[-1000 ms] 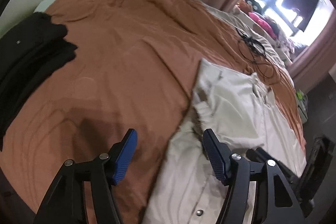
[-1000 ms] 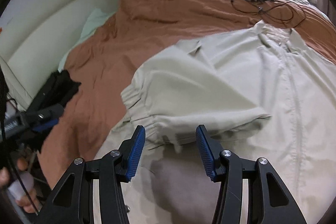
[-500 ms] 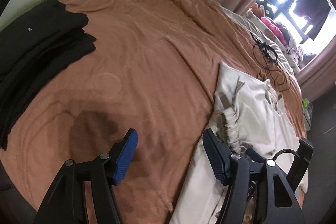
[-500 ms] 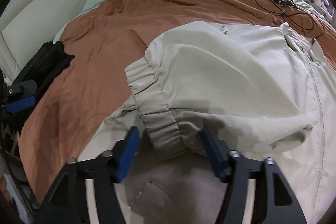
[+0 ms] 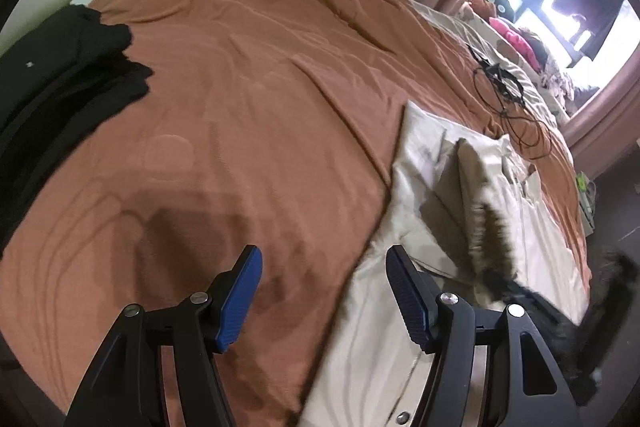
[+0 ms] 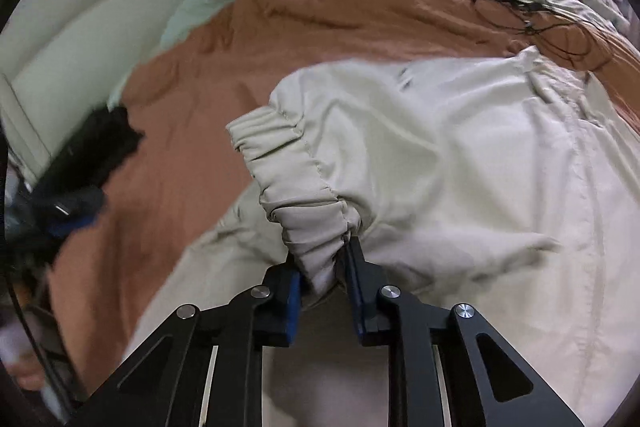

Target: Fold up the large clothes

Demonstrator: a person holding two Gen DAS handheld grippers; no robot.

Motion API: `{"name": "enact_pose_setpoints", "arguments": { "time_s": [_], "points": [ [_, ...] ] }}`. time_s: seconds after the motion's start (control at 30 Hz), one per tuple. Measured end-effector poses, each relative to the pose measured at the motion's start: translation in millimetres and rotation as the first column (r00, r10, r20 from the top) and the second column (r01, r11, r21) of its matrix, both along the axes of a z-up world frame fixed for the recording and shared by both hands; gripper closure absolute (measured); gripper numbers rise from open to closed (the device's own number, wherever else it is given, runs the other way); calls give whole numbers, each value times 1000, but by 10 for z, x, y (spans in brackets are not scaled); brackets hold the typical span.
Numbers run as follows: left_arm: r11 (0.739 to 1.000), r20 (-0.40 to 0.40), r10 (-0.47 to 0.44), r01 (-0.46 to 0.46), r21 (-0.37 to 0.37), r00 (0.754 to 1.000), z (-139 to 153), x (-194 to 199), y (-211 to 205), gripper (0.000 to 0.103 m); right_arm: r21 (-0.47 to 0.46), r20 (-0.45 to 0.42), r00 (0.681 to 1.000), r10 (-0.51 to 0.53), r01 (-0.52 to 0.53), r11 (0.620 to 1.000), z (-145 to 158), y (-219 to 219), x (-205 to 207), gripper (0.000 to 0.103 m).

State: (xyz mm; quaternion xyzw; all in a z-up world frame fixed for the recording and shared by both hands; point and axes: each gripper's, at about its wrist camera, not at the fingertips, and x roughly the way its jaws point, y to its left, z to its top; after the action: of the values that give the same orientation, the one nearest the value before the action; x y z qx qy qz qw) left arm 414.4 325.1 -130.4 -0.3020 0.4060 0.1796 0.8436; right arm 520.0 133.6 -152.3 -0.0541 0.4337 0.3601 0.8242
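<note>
The right gripper (image 6: pixel 322 267) is pinching the elastic cuff (image 6: pixel 304 203) of the cream jacket (image 6: pixel 480 167) between its blue-padded jaws, which are pressing in on the gathered fabric from both sides. The cuff is standing lifted above the rest of the garment, with the sleeve (image 6: pixel 380 131) draping back from it toward the jacket body.

The jacket is lying spread across the right-hand portion of the bed, on top of the rust-orange blanket (image 5: pixel 248 75). In the left wrist view, the jacket (image 5: pixel 400 307) is showing a snap button (image 5: pixel 403 416) near the lower edge, and the lifted sleeve is appearing blurred.

The left gripper (image 5: pixel 324 291) is hovering over the boundary between blanket and jacket, with its jaws spread wide and gripping nothing.

A pile of black clothing (image 5: pixel 52 75) is resting on the blanket at the far left. A tangled black cable (image 5: pixel 508 95) is lying on the blanket beyond the jacket collar.
</note>
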Motion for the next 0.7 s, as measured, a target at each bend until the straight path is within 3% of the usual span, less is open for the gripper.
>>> {"name": "enact_pose_setpoints", "arguments": {
  "time_s": [0.17, 0.37, 0.5, 0.7],
  "points": [
    [998, -1, -60, 60, 33, 998, 39, 135, -254, 37, 121, -3, 993, -122, 121, 985, 380, -684, 166, 85],
    [989, 10, -127, 126, 74, 992, 99, 254, -527, 37, 179, -12, 970, -241, 239, 954, 572, -1316, 275, 86],
    [980, -2, -159, 158, 122, 987, 111, 340, -701, 37, 206, -48, 943, -330, 333, 920, 582, -1807, 334, 86],
    [976, -21, -176, 178, 124, 984, 27, 450, -837, 37, 202, -112, 879, -464, 477, 855, 503, -2438, 471, 86]
  ]
}}
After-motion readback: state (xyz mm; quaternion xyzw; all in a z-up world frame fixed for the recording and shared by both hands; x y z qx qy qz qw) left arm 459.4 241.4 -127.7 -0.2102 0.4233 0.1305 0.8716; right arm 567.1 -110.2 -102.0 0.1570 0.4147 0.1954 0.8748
